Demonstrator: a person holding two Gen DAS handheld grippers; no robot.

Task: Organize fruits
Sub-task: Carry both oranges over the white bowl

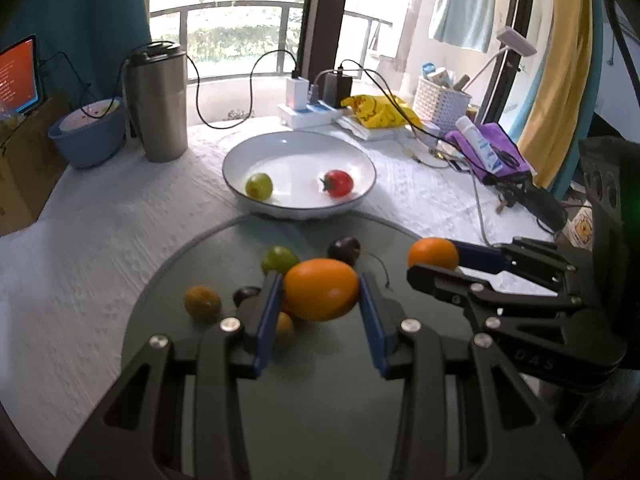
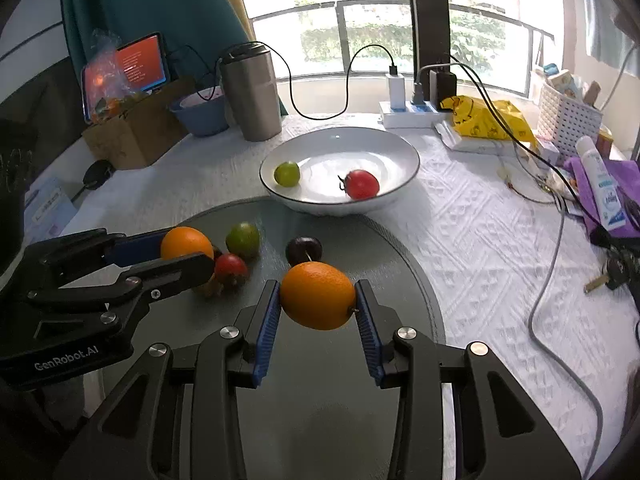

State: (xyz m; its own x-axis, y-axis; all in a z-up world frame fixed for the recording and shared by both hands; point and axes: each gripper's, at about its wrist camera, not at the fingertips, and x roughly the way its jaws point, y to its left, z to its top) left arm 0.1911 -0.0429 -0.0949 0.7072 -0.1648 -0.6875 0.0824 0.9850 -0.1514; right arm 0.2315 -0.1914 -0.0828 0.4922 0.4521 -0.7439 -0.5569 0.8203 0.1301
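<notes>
1. While both claws hang above the dark round glass mat [image 1: 328, 400], each one grips a small oval orange fruit: the left claw [image 1: 322, 294] pinches one [image 1: 322, 289] across its middle between blue ribbed pads, and the right claw [image 2: 316, 300] pinches the other [image 2: 317, 295] the same way.
2. The fruits look light, smooth-skinned and slightly yielding, so I judge a gentle squeeze is enough; harder pressure could bruise them.
3. A hold across the widest part, as here, seems best, since a rounded end may slip out.
4. The shallow white ceramic bowl [image 2: 400, 148] beyond the mat on the cloth-covered surface [image 2: 472, 240] holds a green fruit [image 2: 287, 174] and a red tomato [image 2: 362, 184].
</notes>
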